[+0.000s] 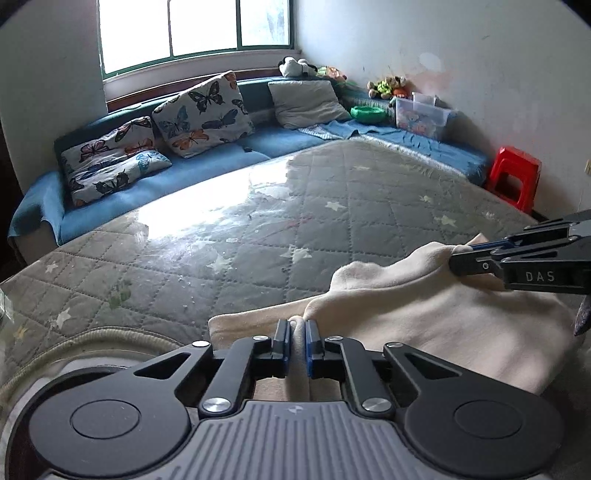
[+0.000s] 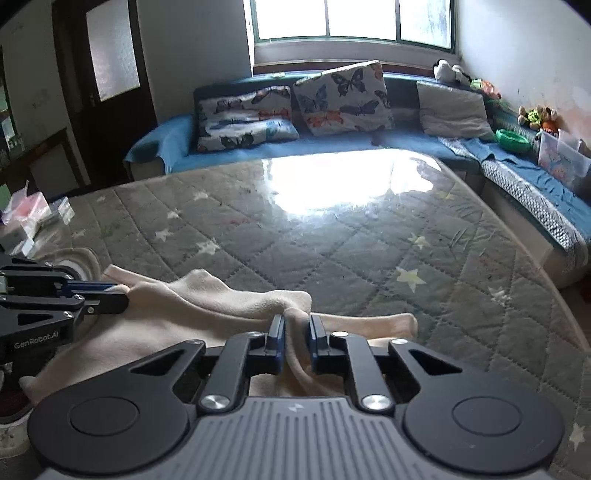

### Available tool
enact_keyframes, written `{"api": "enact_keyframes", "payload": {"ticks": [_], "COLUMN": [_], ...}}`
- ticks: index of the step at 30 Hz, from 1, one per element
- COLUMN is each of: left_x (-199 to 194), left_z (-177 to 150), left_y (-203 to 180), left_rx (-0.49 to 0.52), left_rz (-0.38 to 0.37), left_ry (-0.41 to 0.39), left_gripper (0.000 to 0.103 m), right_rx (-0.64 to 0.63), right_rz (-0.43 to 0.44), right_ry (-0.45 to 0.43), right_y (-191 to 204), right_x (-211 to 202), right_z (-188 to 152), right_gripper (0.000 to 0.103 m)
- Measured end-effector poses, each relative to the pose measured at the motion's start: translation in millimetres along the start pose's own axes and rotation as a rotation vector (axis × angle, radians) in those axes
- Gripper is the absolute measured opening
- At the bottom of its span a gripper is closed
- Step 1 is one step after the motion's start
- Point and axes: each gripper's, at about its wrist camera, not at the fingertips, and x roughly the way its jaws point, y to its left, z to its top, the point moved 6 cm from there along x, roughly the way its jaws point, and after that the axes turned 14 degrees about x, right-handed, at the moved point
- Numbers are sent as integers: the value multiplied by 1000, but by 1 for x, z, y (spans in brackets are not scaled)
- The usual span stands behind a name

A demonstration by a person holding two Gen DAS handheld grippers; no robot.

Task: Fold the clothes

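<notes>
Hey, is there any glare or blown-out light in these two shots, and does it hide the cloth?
Left wrist view: the window is blown out, with glare on the table cover; the cream garment stays evenly lit. Right wrist view: stronger glare mid-table, the garment clear; fisheye bends edges in both.

Home living room, lived-in. Blue L-shaped corner sofa (image 2: 369,142) set along far walls, below wide green-framed window (image 1: 195,29) at top of frame. Butterfly-print cushions (image 1: 203,114) and plain grey cushion (image 1: 306,103) leaned against sofa back. Plush toys (image 1: 388,86) and clear plastic storage box (image 1: 421,114) seen at upper right, red plastic stool (image 1: 513,177) at right by scuffed white wall. Grey quilted star-pattern table cover (image 2: 332,251) under glossy sheet fills centre. Dark wooden door (image 2: 107,74) at upper left.
</notes>
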Motion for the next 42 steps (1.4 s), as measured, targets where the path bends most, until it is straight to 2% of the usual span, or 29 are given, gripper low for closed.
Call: {"api": "enact_keyframes", "payload": {"ticks": [4, 10, 18, 23, 26, 29, 33, 36, 38, 39, 42], "left_x": [-18, -55, -138, -200, -231, -250, -256, -257, -256, -256, -250], "left_z": [2, 6, 16, 12, -4, -31, -71, -103, -118, -122, -125], "left_y": [10, 29, 59, 61, 53, 40, 24, 15, 13, 15, 23], "left_rx": [-41, -105, -165, -142, -131, -122, -112, -109, -110, -119, -169], "left_rz": [4, 24, 87, 122, 121, 98, 47, 1, -2, -1, -12], "left_ry": [-27, -85, -206, -274, -285, -263, -181, -113, -83, -75, -67], "left_gripper": [8, 8, 8, 8, 8, 8, 8, 8, 8, 8, 10], "right_rx": [-6, -27, -85, -120, -153, -194, -243, -278, -290, -299, -293], "right_rz": [25, 115, 227, 295, 333, 357, 361, 357, 347, 336, 321], "right_ry": [-42, -144, -275, -324, -305, -266, -175, -105, -74, -60, -42], "right_y": [9, 41, 89, 114, 123, 129, 127, 126, 126, 126, 129], "right_x": [-16, -61, -132, -173, -195, -210, -217, -221, -223, -222, -211], "right_z": [7, 25, 39, 36, 18, -6, -49, -79, -92, -98, -100], "right_gripper": [10, 9, 9, 9, 9, 10, 12, 18, 20, 27, 35]}}
